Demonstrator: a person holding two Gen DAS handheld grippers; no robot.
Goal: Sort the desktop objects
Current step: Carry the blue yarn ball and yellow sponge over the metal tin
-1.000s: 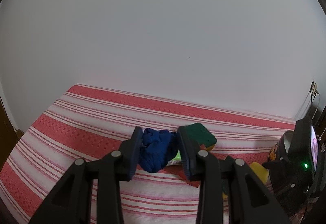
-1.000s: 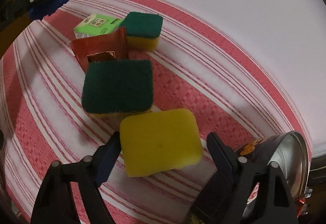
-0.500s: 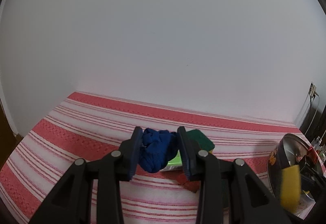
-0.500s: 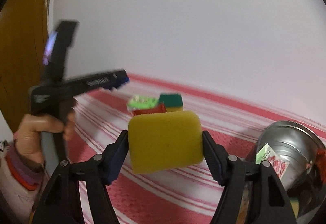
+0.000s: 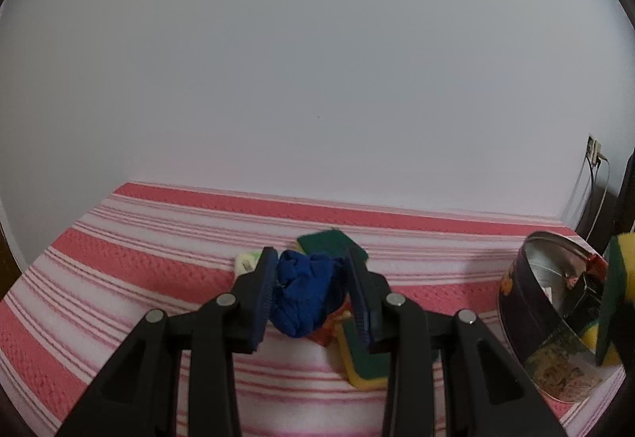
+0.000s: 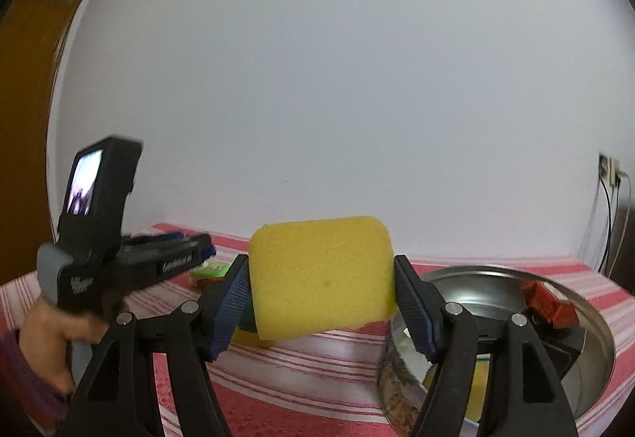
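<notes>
My left gripper (image 5: pixel 311 294) is shut on a crumpled blue cloth (image 5: pixel 305 292) and holds it above the striped tablecloth (image 5: pixel 119 270). My right gripper (image 6: pixel 321 304) is shut on a yellow sponge (image 6: pixel 321 278) with a green back, held in the air next to the round metal tin (image 6: pixel 555 318). In the left wrist view that sponge (image 5: pixel 613 298) hangs over the tin (image 5: pixel 528 318) at the right edge. A green-topped sponge (image 5: pixel 365 361) lies under my left gripper, another (image 5: pixel 325 240) behind the cloth.
A red packet (image 5: pixel 323 334) and a light green packet (image 5: pixel 246 262) lie by the sponges. The tin holds a red packet (image 6: pixel 549 302) and other items. The left gripper and the hand holding it (image 6: pixel 59 330) show at the left. A white wall stands behind the table.
My right gripper has carried the yellow sponge up off the cloth and to the right, up beside the tin. My left gripper keeps the blue cloth and has shifted slightly.
</notes>
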